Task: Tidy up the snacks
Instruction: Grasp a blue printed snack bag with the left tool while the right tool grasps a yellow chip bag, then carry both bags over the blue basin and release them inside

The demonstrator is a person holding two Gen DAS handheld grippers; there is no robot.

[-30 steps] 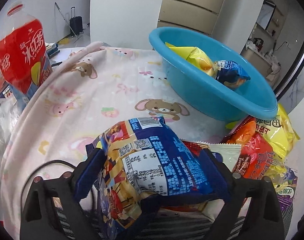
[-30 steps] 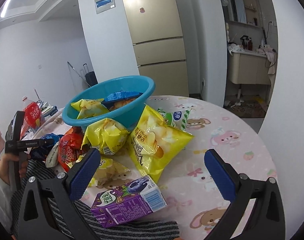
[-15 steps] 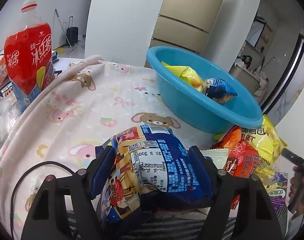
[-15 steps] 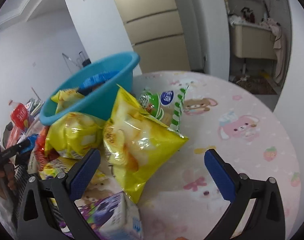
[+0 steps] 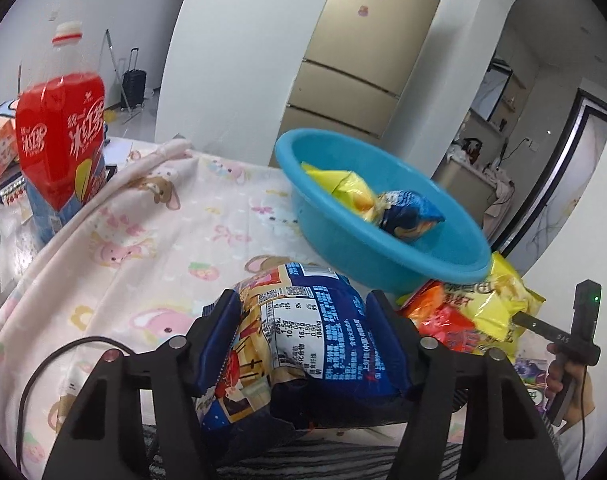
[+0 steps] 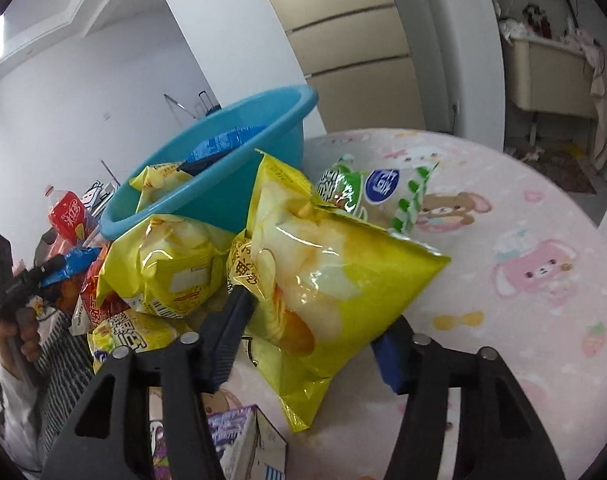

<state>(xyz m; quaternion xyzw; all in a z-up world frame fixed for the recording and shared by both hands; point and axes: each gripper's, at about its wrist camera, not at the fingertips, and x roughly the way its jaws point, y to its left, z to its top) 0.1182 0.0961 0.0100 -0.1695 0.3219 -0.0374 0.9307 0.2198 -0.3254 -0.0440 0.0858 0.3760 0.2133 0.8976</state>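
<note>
My left gripper (image 5: pixel 302 304) has its jaws closing on a blue snack bag (image 5: pixel 303 344); both pads press into its sides just above the pink cartoon tablecloth (image 5: pixel 163 240). Behind it stands a blue plastic basin (image 5: pixel 383 268) that holds a yellow bag (image 5: pixel 339 184) and a small blue bag (image 5: pixel 411 216). My right gripper (image 6: pixel 315 328) has its jaws closing on a large yellow chip bag (image 6: pixel 327 264), and its pads touch both lower sides of the bag. In the right wrist view the basin (image 6: pixel 231 168) rises just behind that bag.
A red iced-tea bottle (image 5: pixel 59 136) stands at the left. Loose snacks crowd the basin's front: a second yellow chip bag (image 6: pixel 171 264), a green-and-white bag (image 6: pixel 375 192), an orange-red bag (image 5: pixel 443 320) and a purple carton (image 6: pixel 239 436). A hand (image 6: pixel 23 332) holds the left gripper.
The left jaws have closed in on the blue bag and risen slightly. The right gripper dropped toward the yellow chip bag and its wide-open jaws closed around it.
</note>
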